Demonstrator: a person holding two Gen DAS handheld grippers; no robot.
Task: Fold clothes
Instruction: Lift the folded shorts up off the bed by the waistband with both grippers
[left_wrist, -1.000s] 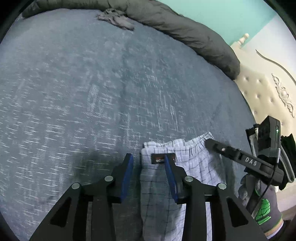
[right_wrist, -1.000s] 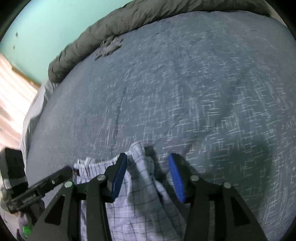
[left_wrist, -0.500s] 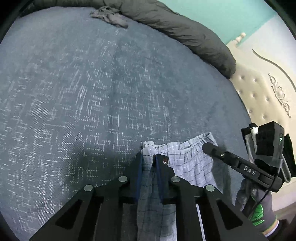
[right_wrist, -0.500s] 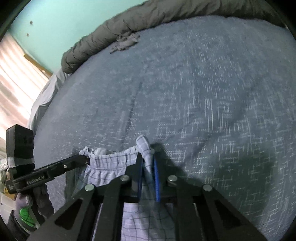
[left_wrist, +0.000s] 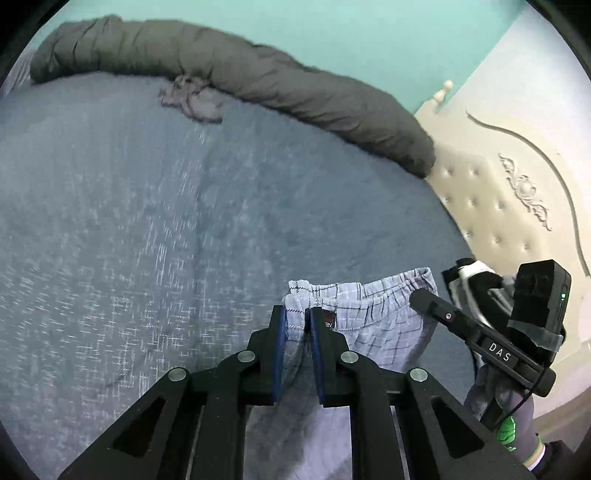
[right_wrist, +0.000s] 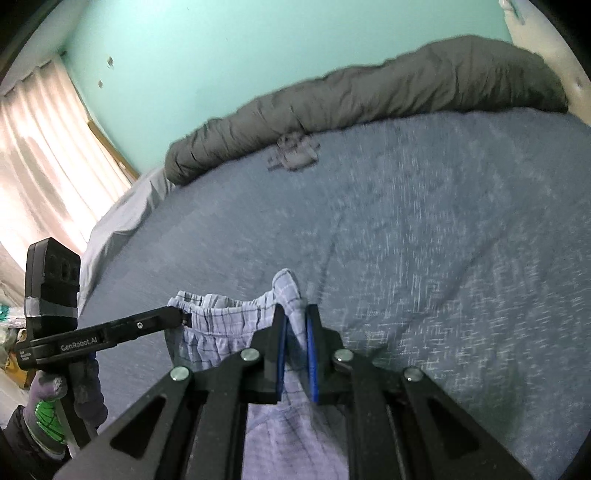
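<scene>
You hold the checked shorts (left_wrist: 373, 325) lifted above the blue bed cover (left_wrist: 147, 221): the left gripper (left_wrist: 297, 332) and the right gripper (right_wrist: 295, 332) each pinch one waistband corner. Next, I think, spread it flat on the cover for folding.

I am working in a home bedroom: a bed (left_wrist: 147, 221) under a blue-grey cover, a tufted cream headboard (left_wrist: 491, 199), a rolled dark duvet (right_wrist: 369, 96), curtains (right_wrist: 40, 155), mint walls (right_wrist: 221, 44).

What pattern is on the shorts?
Light blue with dark check lines, the shorts show clearest in the left wrist view.
</scene>
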